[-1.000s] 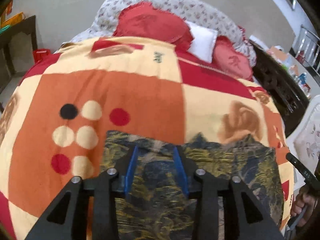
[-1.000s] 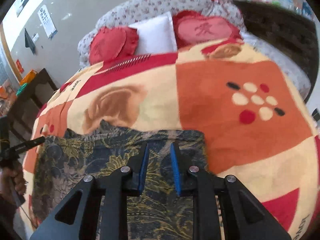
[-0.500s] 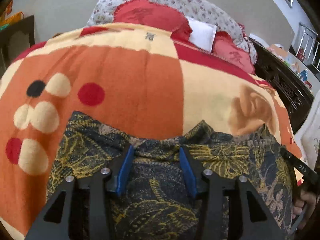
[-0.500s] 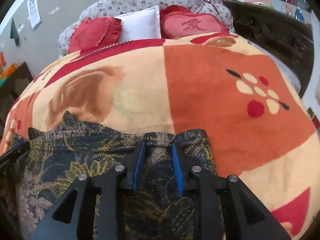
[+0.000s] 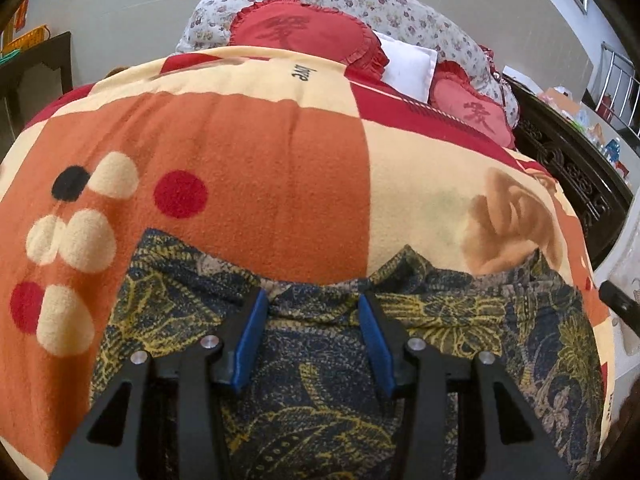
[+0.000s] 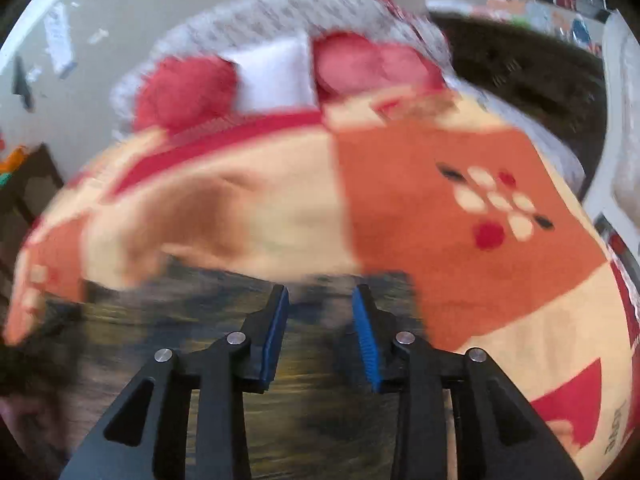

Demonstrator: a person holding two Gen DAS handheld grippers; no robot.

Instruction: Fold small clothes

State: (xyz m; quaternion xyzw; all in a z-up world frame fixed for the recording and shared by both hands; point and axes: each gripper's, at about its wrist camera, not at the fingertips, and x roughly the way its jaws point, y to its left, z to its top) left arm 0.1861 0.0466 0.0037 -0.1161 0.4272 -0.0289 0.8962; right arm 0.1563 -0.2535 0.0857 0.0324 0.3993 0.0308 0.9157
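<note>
The dark floral garment point(image 5: 328, 380) lies flat on the patterned blanket point(image 5: 256, 184), filling the 6 o'clock part of both wrist views, its far edge running from about 9 o'clock to 3 o'clock just beyond the fingertips. That edge looks doubled, which suggests 1 fold has been laid down and released, though how many layers lie there cannot be told. The left gripper point(image 5: 314, 304) sits low over the cloth at 6 o'clock; its blue pads point(image 5: 250, 340) are spread apart, having just been opening, with fabric between them but not pinched. The right gripper point(image 6: 320, 300) is also parted, its jaws having just been opening too; that view is streaked with blur, so whether its pads brush the cloth cannot be told, but nothing appears clamped. In the left view the right gripper's black tip shows at 3 o'clock near the garment's side. What seems left: at least 1 more fold to bring the piece down to a compact bundle, plus smoothing the rumpled dip in the far edge at 12 o'clock of the fingers. Red pillows point(image 5: 304, 32) and a white pillow point(image 5: 408, 64) rest well apart at 12 o'clock.
</note>
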